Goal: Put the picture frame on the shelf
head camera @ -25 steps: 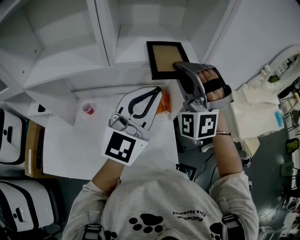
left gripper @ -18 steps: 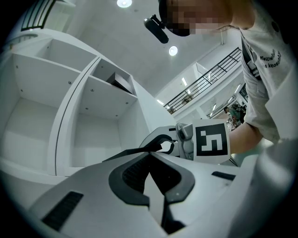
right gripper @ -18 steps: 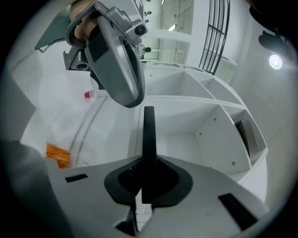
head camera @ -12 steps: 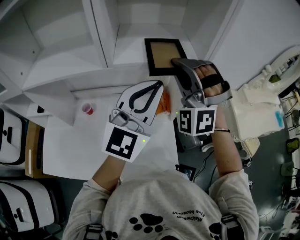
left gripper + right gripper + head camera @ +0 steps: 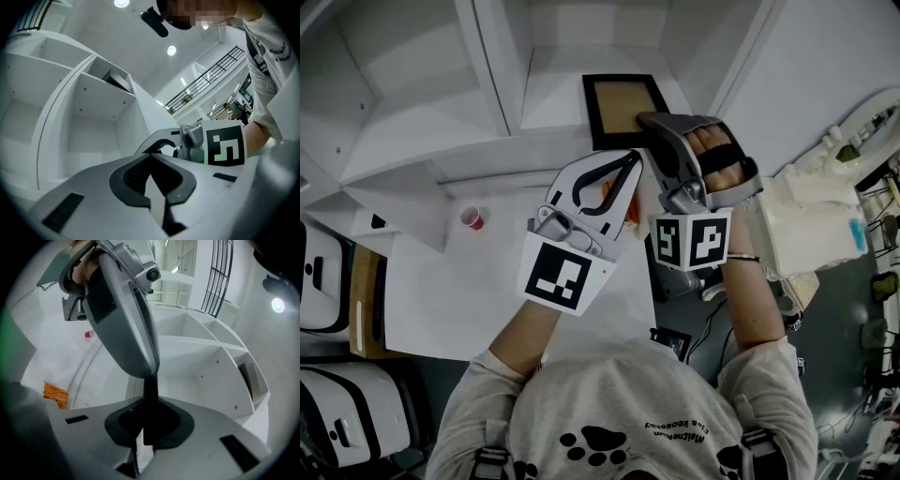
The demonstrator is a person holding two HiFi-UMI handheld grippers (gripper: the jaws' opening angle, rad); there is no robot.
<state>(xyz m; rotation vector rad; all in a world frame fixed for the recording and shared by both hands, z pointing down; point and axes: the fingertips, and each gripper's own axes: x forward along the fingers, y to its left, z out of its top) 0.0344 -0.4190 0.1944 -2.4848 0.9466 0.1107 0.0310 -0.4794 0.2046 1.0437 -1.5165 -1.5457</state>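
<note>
The picture frame (image 5: 617,105), black with a brown panel, is held at the mouth of a compartment of the white shelf (image 5: 441,141). My right gripper (image 5: 645,123) is shut on the frame's near right edge. In the right gripper view the frame (image 5: 150,401) shows edge-on as a dark strip pinched between the pads. My left gripper (image 5: 630,162) hovers just below and left of the frame, shut with nothing in it; in its own view the left gripper (image 5: 157,199) has its tips together. Whether the frame rests on the shelf board I cannot tell.
A small red cup (image 5: 472,219) stands on the white table (image 5: 441,300) to the left. An orange object (image 5: 55,395) lies on the table under the left gripper. A dark flat object (image 5: 248,376) sits in another shelf compartment. Cluttered equipment (image 5: 853,150) stands at the right.
The left gripper has moved up and to the right, closer to the frame. The right gripper has shifted the frame slightly left and farther toward the shelf.
</note>
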